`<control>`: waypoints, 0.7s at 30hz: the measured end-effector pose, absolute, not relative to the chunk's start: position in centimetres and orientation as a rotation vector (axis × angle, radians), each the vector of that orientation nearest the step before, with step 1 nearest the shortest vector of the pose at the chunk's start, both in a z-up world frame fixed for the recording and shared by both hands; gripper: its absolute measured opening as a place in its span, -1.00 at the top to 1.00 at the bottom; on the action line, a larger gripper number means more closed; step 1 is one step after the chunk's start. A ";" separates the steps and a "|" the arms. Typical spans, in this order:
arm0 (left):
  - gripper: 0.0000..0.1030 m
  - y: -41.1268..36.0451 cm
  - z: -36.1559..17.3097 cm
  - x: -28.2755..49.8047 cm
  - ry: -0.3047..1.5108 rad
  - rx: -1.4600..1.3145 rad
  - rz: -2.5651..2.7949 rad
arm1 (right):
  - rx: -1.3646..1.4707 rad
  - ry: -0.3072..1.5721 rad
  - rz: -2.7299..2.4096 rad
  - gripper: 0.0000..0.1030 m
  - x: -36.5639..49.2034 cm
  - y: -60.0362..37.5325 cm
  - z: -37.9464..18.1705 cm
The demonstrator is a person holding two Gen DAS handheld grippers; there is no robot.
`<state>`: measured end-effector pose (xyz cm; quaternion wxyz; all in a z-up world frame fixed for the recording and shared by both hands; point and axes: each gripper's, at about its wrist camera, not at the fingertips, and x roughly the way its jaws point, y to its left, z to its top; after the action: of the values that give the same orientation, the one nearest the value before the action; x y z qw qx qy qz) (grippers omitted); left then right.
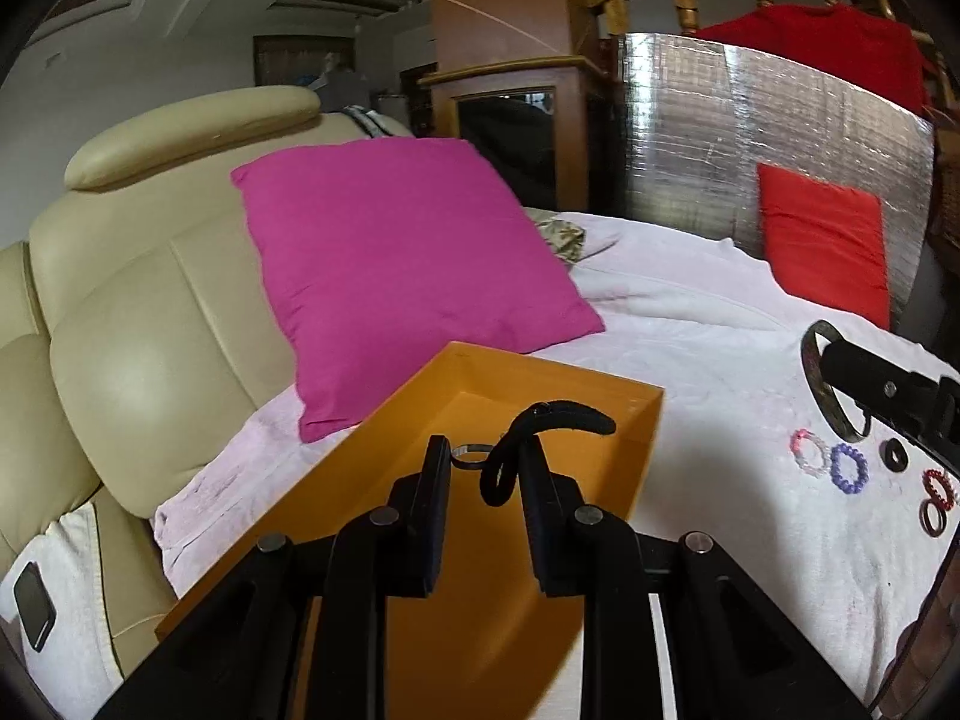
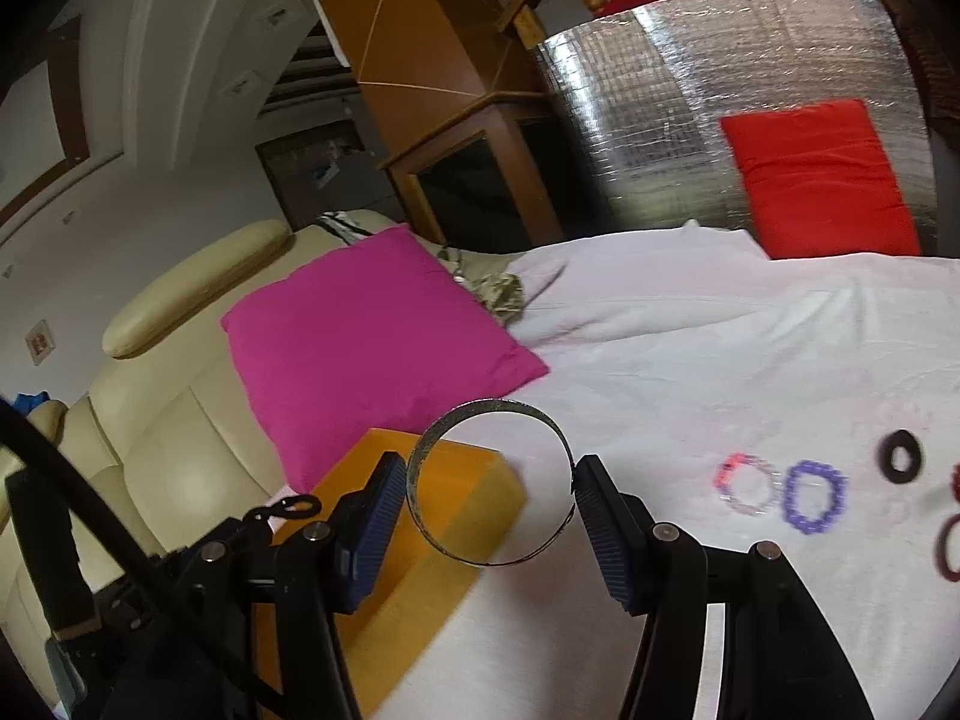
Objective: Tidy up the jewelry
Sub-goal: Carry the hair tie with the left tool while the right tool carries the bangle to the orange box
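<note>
No writing, label, brand or number can be read in either view. The small framed sign on the wall [image 2: 39, 341], far off to the left of the right tool, is too blurred to make out. The dark flat phone-like slab [image 1: 34, 612], lying low and left of the left tool, shows a blank face.

2 cushions [image 2: 372, 336], 1 orange box [image 1: 540, 396], 1 bangle [image 2: 489, 483], 2 beaded bracelets [image 2: 816, 495], 1 phone [image 1: 33, 606].

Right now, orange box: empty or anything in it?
Not empty, apparently. The orange box is open-topped, and a small silver ring seems to lie inside, behind the left gripper; the near floor is hidden.
</note>
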<state>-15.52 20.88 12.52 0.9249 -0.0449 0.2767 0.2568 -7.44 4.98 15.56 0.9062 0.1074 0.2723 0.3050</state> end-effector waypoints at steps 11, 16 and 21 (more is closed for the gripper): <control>0.54 23.6 12.1 -16.4 0.583 -0.144 0.576 | 0.299 0.615 0.780 -0.20 -5.8 10.5 14.7; 0.54 24.3 11.6 -16.4 0.596 -0.151 0.594 | 0.359 0.669 0.812 -0.20 -4.1 12.2 12.8; 0.52 25.1 10.6 -16.0 0.641 -0.146 0.642 | 0.399 0.718 0.827 -0.20 -2.9 13.3 11.1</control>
<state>-16.00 25.11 10.63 0.8963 -0.0703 0.3093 0.3098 -2.87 13.27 11.12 0.8349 0.1885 0.3389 0.3907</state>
